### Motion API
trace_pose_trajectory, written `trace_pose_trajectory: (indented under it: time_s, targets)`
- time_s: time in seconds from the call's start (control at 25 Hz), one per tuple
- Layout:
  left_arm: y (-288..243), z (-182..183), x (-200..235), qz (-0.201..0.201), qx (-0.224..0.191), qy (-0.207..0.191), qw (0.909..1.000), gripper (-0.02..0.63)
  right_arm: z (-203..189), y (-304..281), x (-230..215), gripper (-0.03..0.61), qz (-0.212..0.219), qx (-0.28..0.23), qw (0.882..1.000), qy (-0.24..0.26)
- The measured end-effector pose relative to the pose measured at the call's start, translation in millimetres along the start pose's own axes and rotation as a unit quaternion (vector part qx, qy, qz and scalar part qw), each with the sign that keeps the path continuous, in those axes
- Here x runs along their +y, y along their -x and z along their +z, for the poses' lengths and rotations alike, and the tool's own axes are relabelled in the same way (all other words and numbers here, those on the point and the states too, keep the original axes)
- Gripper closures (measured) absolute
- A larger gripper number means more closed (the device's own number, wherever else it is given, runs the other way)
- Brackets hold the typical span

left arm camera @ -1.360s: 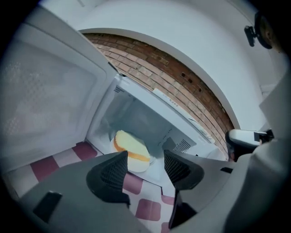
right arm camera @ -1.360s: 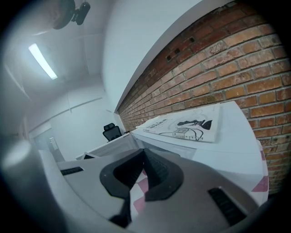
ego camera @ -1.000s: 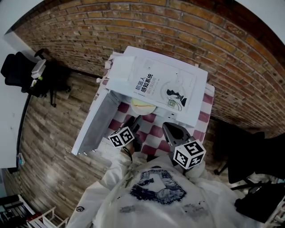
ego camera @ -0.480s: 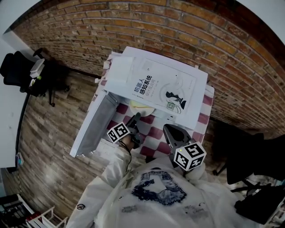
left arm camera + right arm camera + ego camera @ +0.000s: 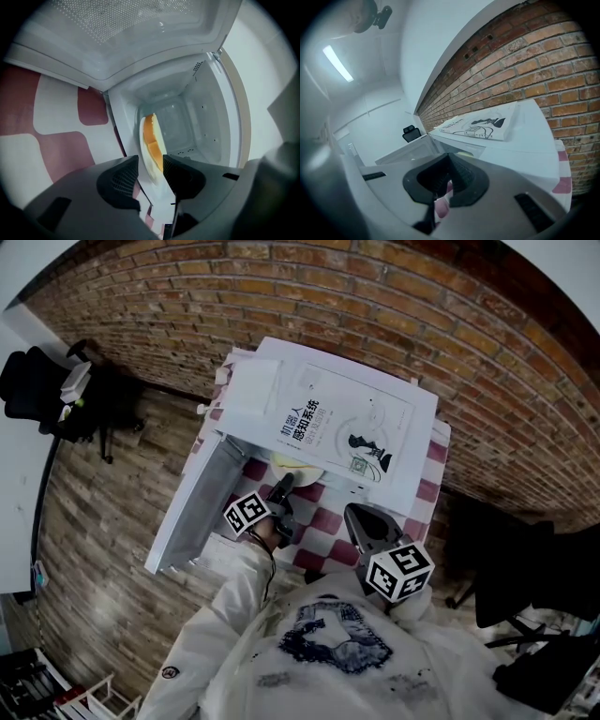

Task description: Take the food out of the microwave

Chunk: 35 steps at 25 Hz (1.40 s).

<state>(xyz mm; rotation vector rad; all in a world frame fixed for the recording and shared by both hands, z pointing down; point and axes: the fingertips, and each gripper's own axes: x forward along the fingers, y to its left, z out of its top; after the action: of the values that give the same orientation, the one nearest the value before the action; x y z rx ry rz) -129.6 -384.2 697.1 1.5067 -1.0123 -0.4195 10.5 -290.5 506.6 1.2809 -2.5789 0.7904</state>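
The left gripper (image 5: 151,171), rolled on its side, has just been closing; its jaws stand apart on either side of the near rim of the plate (image 5: 143,154), not visibly pressing yet. The plate, carrying orange-yellow food (image 5: 151,138), sits inside the open microwave (image 5: 201,117). A shallow bite on that thin rim could let the plate tip or slip as it comes out, spilling the food, or knock it on the open door (image 5: 131,28). The right gripper (image 5: 446,161), jaws together and empty, hangs near the checked tablecloth (image 5: 328,519), offering no support.
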Motion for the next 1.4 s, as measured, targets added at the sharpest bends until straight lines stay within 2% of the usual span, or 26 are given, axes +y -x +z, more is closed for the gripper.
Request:
trace_pose_trajectory:
  time_s: [0.4,0.68,1.4]
  targets:
    - [-6.9,-0.6,2.7,0.005,0.007,-0.001,1.0000,0.522,-1.5,0.5,-1.9,0.565,-0.003,0.002,1.000,-0.002]
    - [-9.0,0.6,4.7,0.005,0.005,0.008,0.9999,0.557,-2.1,-0.2,-3.8,0.565,-0.004,0.003,1.000,-0.005]
    - [-4.4,4.3,7.7,-0.028,-0.024,0.074,0.9966,0.583,-5.9,-4.6,-0.5,0.565,0.001,0.012,1.000,-0.006]
